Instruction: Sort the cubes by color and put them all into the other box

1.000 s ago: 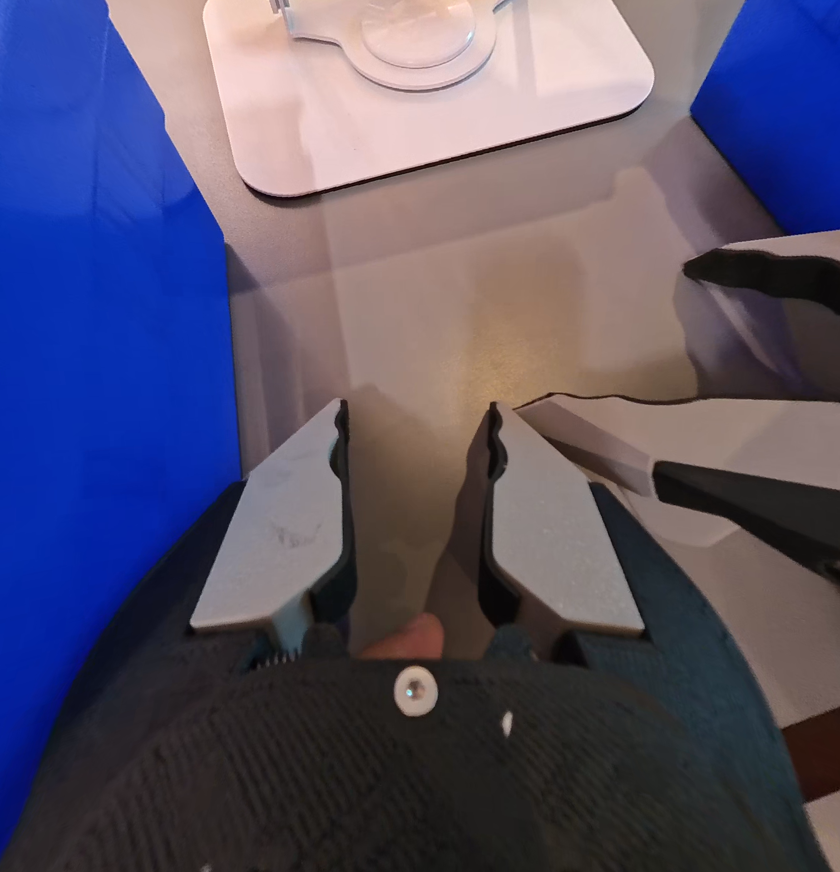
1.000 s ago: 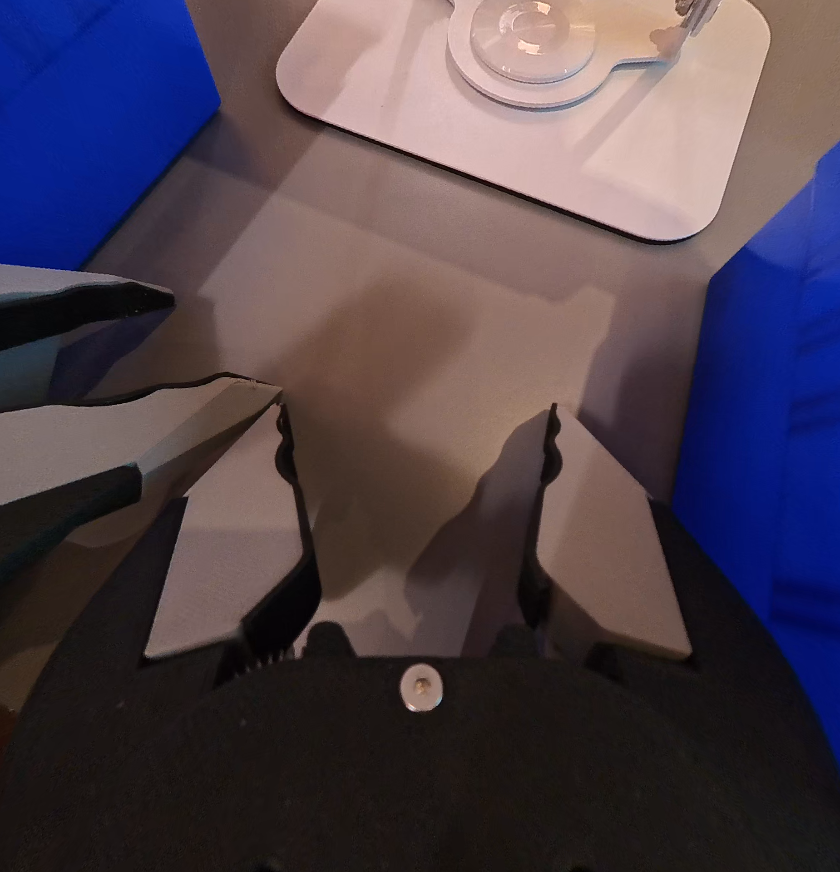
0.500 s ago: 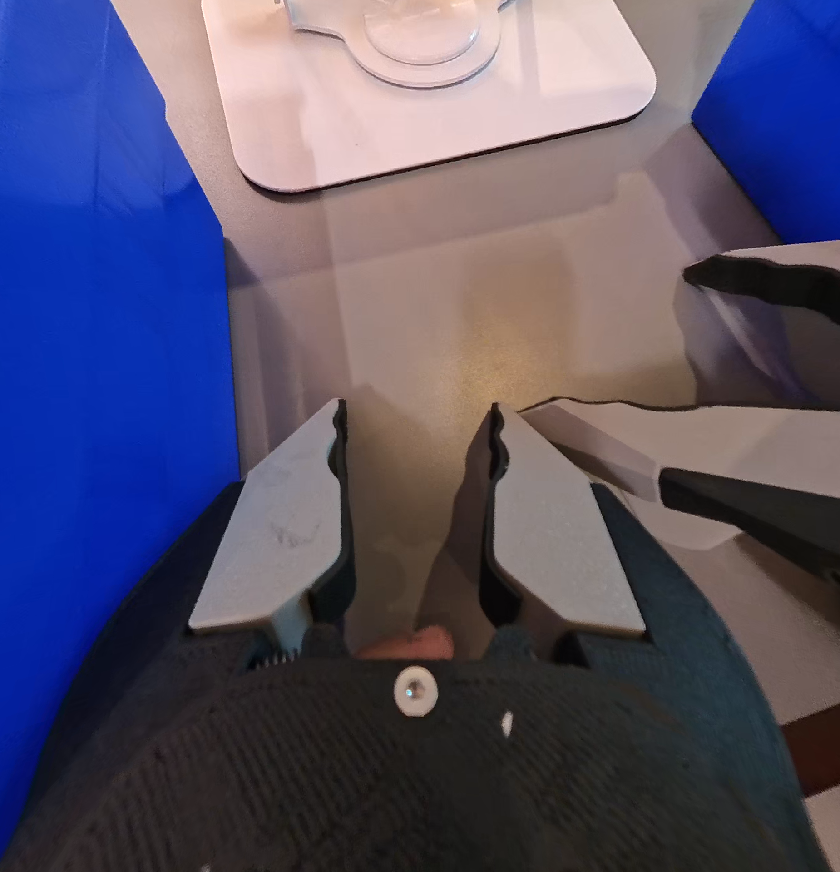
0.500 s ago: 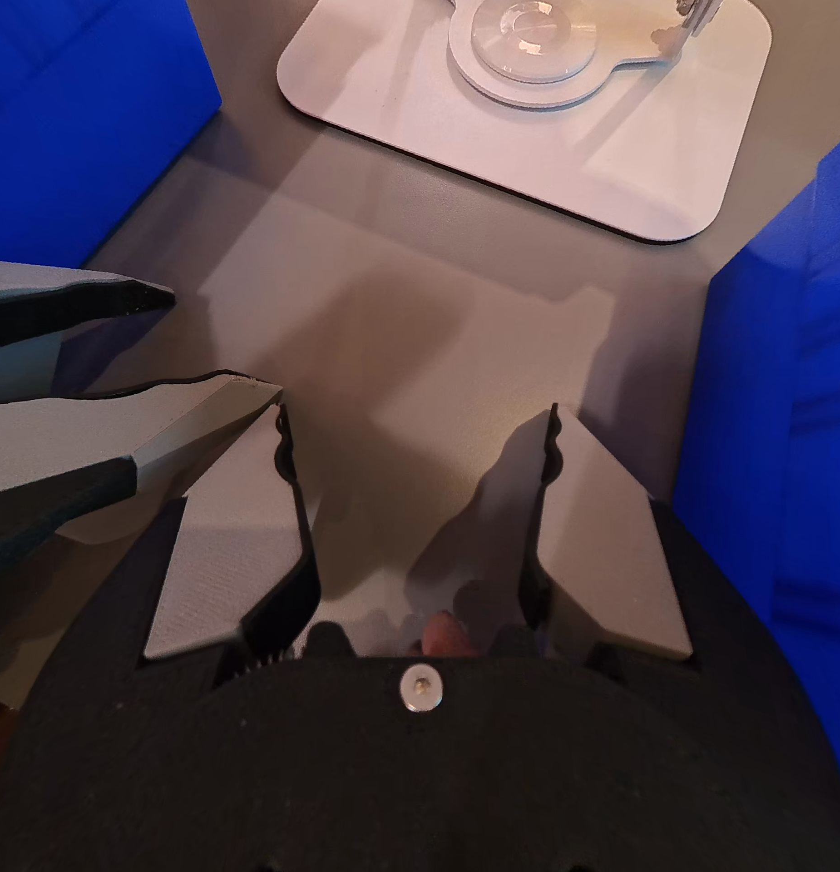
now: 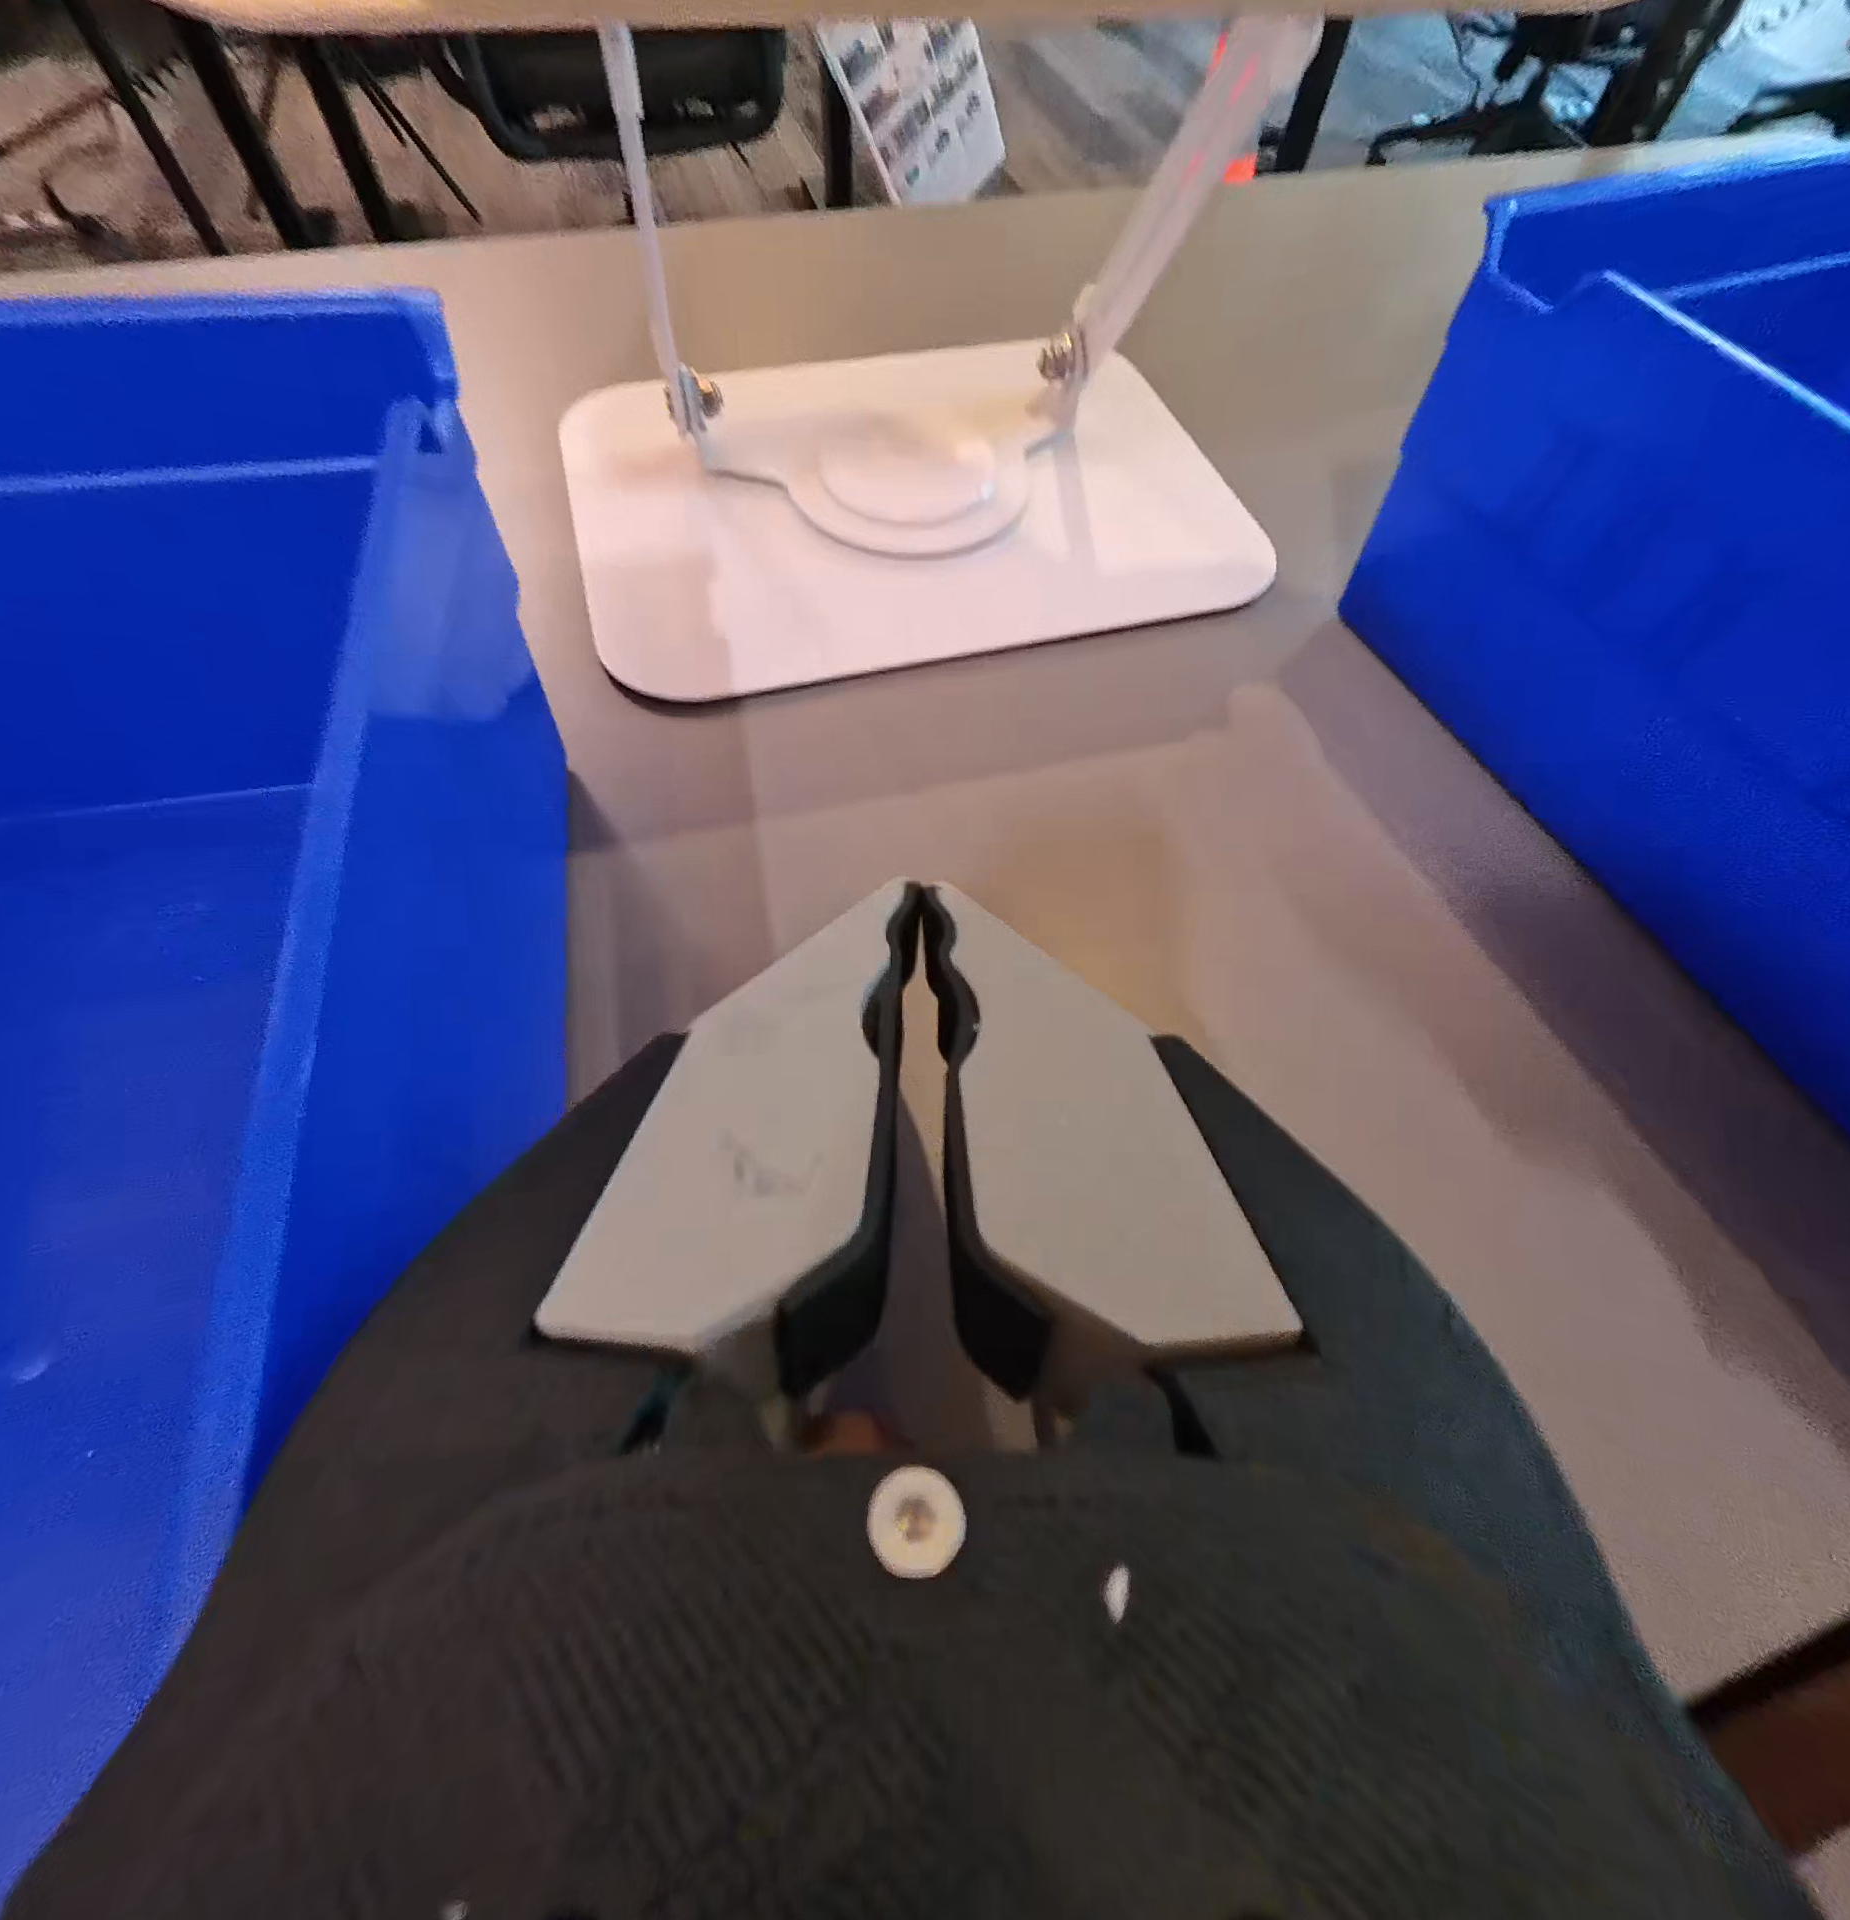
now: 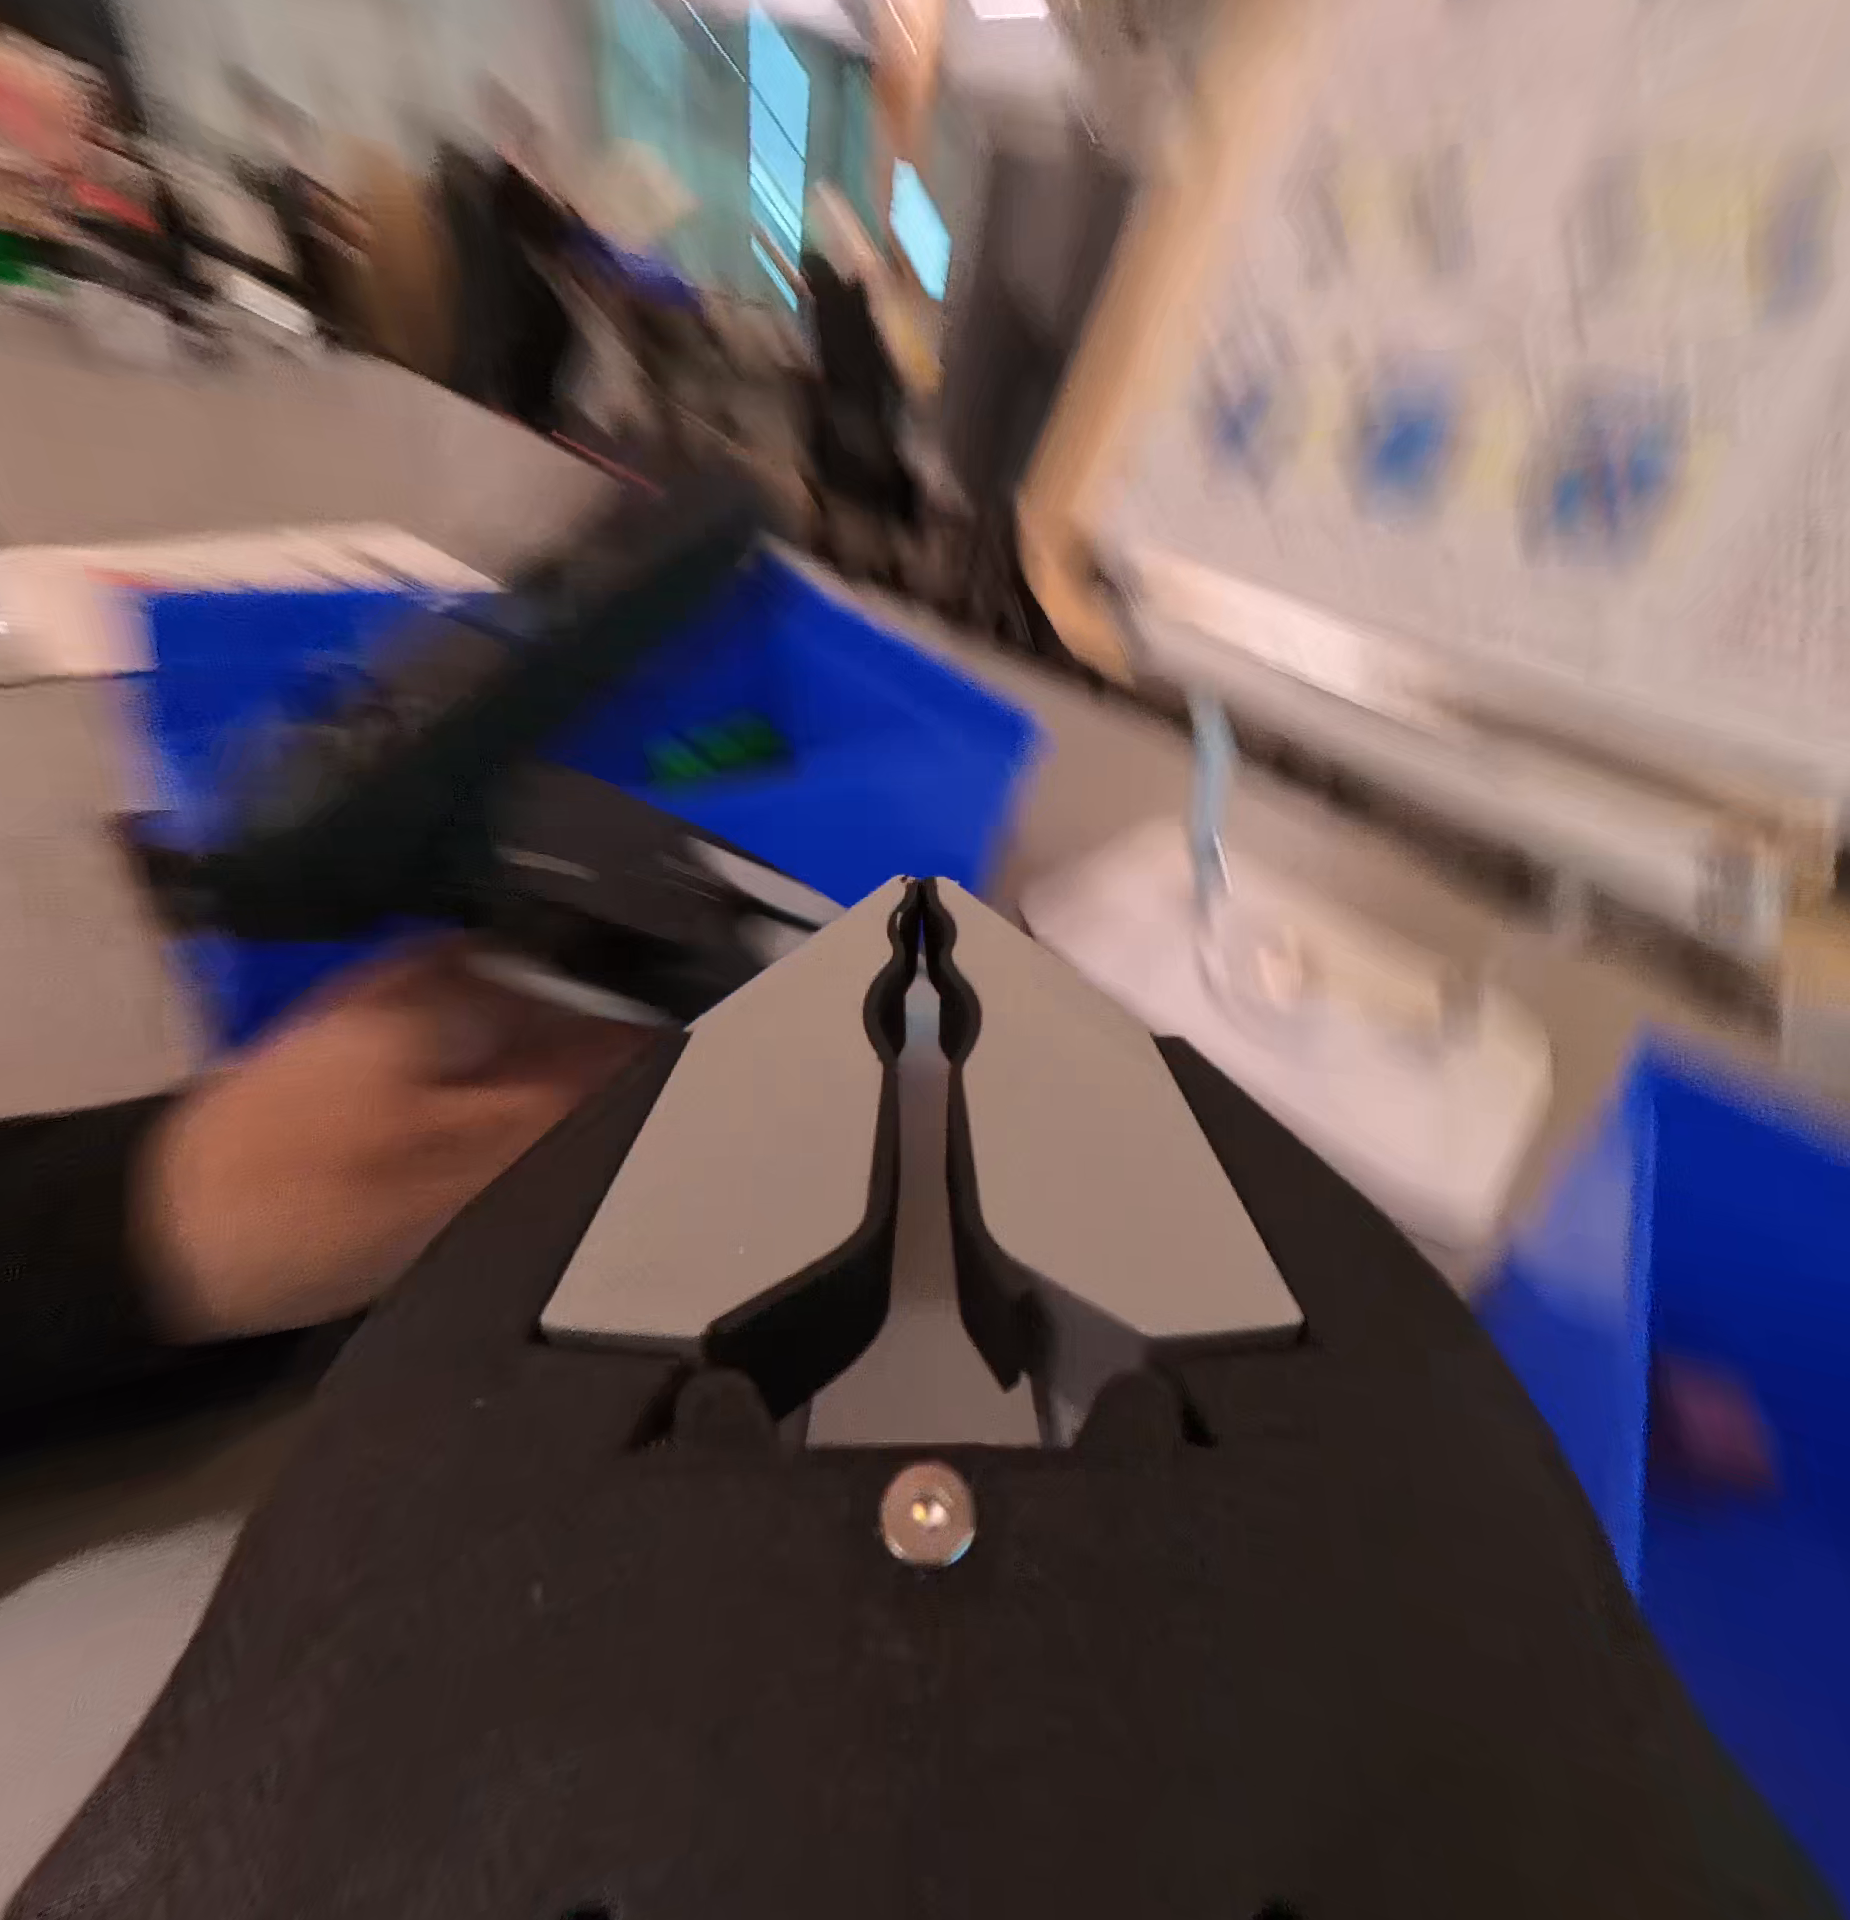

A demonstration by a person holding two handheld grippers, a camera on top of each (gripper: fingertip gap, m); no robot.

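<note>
My left gripper (image 5: 921, 896) is shut and empty, held above the grey table between two blue boxes. One blue box (image 5: 173, 831) is at its left, the other blue box (image 5: 1648, 644) at its right. My right gripper (image 6: 919, 888) is shut and empty, raised and tilted; its view is blurred. In that view the left blue box (image 6: 848, 727) holds green cubes (image 6: 718, 750), and the other blue box (image 6: 1752, 1299) is at the right with a dark purplish thing inside. The left gripper (image 6: 609, 904) and the hand (image 6: 329, 1143) holding it show blurred at the left.
A white stand base (image 5: 921, 540) with two thin arms stands on the grey table (image 5: 1316, 935) between the boxes, also in the right wrist view (image 6: 1316, 987). Chairs and table legs lie beyond the far edge. A board with blurred pictures (image 6: 1523, 364) is at the upper right.
Both grippers have closed from open. Both have lifted and tilted up, so the views now take in the boxes and the room. The right gripper is moving fast and has swung away from the left one.
</note>
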